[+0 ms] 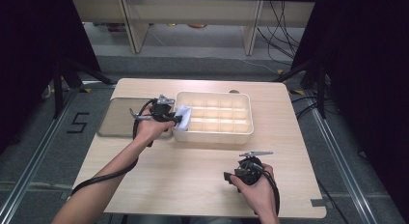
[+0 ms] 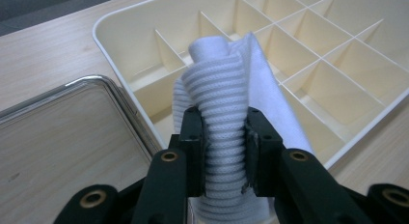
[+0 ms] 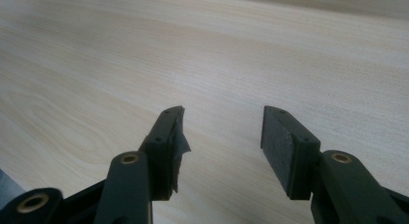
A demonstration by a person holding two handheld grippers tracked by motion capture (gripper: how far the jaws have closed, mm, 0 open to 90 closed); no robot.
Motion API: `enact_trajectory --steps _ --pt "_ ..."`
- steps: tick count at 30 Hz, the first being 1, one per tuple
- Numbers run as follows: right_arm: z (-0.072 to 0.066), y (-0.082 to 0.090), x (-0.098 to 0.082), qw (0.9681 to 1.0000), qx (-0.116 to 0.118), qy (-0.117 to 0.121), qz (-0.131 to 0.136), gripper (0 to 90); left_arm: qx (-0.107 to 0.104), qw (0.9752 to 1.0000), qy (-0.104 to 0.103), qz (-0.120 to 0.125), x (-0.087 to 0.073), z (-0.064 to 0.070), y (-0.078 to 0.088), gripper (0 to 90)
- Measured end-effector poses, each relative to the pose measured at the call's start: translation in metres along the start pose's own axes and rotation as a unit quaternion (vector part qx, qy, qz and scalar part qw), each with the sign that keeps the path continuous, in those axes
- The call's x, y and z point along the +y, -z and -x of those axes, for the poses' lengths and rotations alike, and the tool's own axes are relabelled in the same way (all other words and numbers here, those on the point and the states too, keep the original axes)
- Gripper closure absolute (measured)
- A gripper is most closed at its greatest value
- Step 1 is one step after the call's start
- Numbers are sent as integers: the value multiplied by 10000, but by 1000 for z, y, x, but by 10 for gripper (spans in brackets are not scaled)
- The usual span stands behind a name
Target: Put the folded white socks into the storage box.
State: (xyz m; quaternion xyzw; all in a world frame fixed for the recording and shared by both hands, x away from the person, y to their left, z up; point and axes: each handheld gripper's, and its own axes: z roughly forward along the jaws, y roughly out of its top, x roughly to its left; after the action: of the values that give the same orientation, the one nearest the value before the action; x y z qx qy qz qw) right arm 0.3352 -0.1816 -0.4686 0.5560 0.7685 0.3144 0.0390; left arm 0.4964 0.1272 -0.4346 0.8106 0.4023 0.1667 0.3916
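My left gripper (image 2: 224, 137) is shut on a white ribbed sock (image 2: 223, 98), which stands up between the jaws. It hangs over the left end of a cream divided organiser box (image 2: 337, 84). From the high view the left gripper (image 1: 177, 119) sits at the left rim of the box (image 1: 212, 135), with the sock (image 1: 184, 113) pale at its tip. My right gripper (image 3: 222, 132) is open above bare wood, nothing between its jaws. It rests near the table's front right (image 1: 227, 176).
A flat metal-rimmed tray (image 1: 115, 120) lies left of the box; its shiny rim (image 2: 115, 91) runs close beside the box wall. The wooden table (image 1: 193, 175) has free room across its front half. Shelving and cables stand beyond the far edge.
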Motion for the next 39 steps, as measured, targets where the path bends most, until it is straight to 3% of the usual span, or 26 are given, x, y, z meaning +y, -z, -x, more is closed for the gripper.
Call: enact_trajectory --steps 2,20,27,39 --pt "1 -1 -1 10000 -83 9 -22 508 6 10000 -19 -73 1 -1 -1 720" --pt "2 0 -1 10000 -39 53 -20 506 101 9975 -239 -651 11 4 -15 716" --pt "2 0 -1 9999 -45 89 48 506 167 9946 -404 -938 16 5 -18 718" --pt "2 -1 -1 10000 -9 69 26 506 158 9916 -377 -1229 20 5 -25 717"
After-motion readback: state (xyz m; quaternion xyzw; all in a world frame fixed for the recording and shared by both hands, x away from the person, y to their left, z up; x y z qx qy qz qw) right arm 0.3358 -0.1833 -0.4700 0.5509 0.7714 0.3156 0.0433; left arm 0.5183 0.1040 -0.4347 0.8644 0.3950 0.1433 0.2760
